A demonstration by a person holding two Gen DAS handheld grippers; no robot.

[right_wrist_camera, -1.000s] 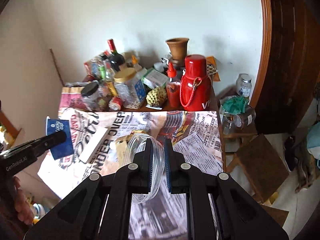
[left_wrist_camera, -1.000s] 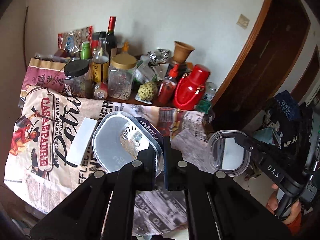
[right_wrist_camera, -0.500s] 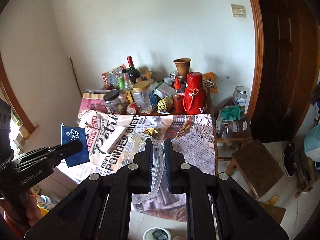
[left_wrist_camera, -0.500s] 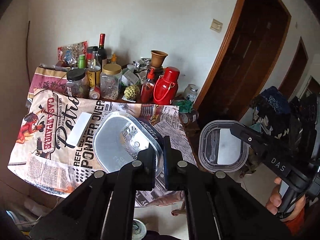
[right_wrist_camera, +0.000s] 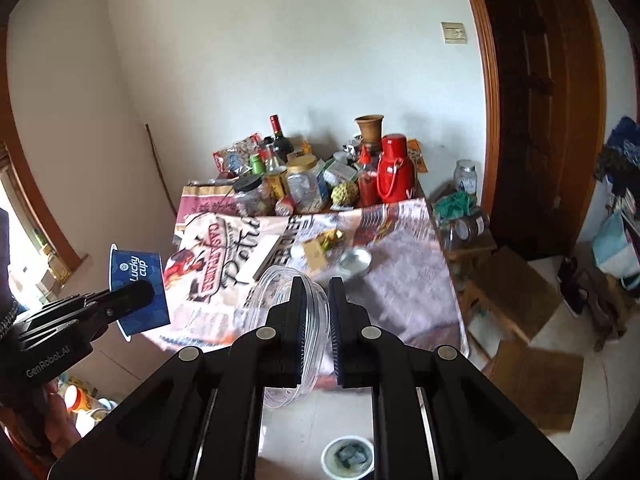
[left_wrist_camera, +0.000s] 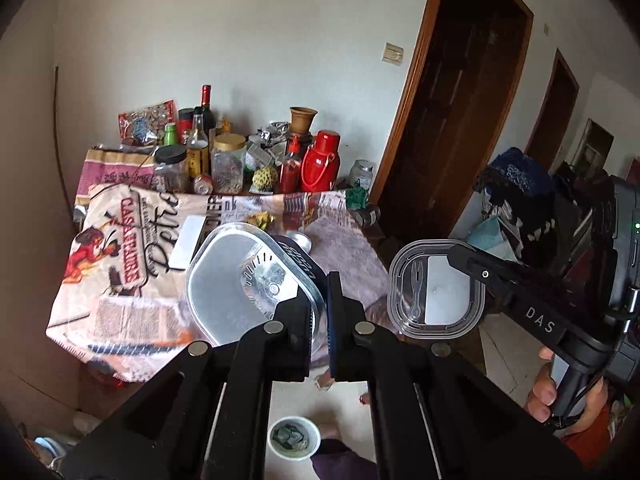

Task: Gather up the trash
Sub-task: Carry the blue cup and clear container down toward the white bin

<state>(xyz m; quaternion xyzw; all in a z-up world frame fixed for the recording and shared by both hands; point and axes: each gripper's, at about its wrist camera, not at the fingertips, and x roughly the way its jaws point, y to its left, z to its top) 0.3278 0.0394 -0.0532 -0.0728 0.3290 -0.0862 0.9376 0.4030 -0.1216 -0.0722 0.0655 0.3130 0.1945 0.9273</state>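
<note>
My left gripper (left_wrist_camera: 320, 280) is shut on the rim of a blue "lucky cup" tub (left_wrist_camera: 232, 280) with a silver lining, held in the air before the table. The right wrist view shows that same blue tub (right_wrist_camera: 136, 264) pinched in the left gripper (right_wrist_camera: 136, 294) at the left. A clear plastic lid (right_wrist_camera: 280, 308) stands edge-on in my right gripper (right_wrist_camera: 316, 284), which is shut on it. From the left wrist view the lid (left_wrist_camera: 436, 288) faces me with a fork moulded in it, gripped by the right gripper (left_wrist_camera: 456, 252).
The table under a newspaper-print cloth (right_wrist_camera: 400, 280) holds a white box (right_wrist_camera: 260, 256), a yellow wrapper (right_wrist_camera: 330, 236), a small foil cup (right_wrist_camera: 354, 260), and jars, bottles and a red flask (right_wrist_camera: 394, 172) at the back. A small bowl (right_wrist_camera: 348, 458) stands on the floor. A wooden stool (right_wrist_camera: 508, 292) is right.
Both grippers have drawn back from the table and risen a little, each keeping its item. The table looks smaller and farther, and the floor with the small bowl has come into view.
</note>
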